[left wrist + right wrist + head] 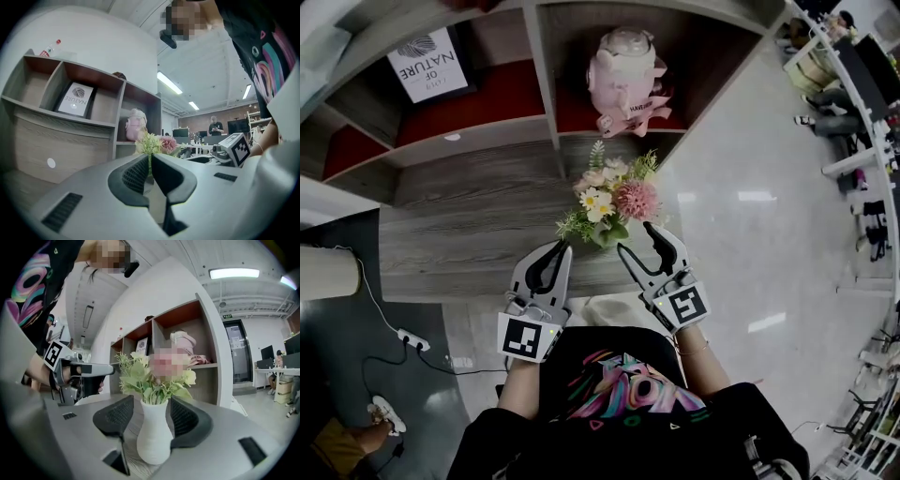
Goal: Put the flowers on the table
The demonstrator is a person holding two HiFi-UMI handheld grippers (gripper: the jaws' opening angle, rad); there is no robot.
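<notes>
the flowers (pixel 609 202) in their white vase (pixel 153 437) stand on the table (pixel 459 234) between my right gripper's (pixel 147 414) spread fingers (pixel 188 420), apparently unclamped, the left gripper (pixel 150 165) pressed together on nothing beside them, so next i'd back straight out without clipping the vase.

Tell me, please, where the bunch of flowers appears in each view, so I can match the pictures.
Head view: flowers at centre, on the grey wooden table.
Left gripper view: flowers just below centre, only the tops showing above the left tool.
Right gripper view: flowers at centre, in a white vase.
Shared landmark: the pink pot on the shelf behind them.
</notes>
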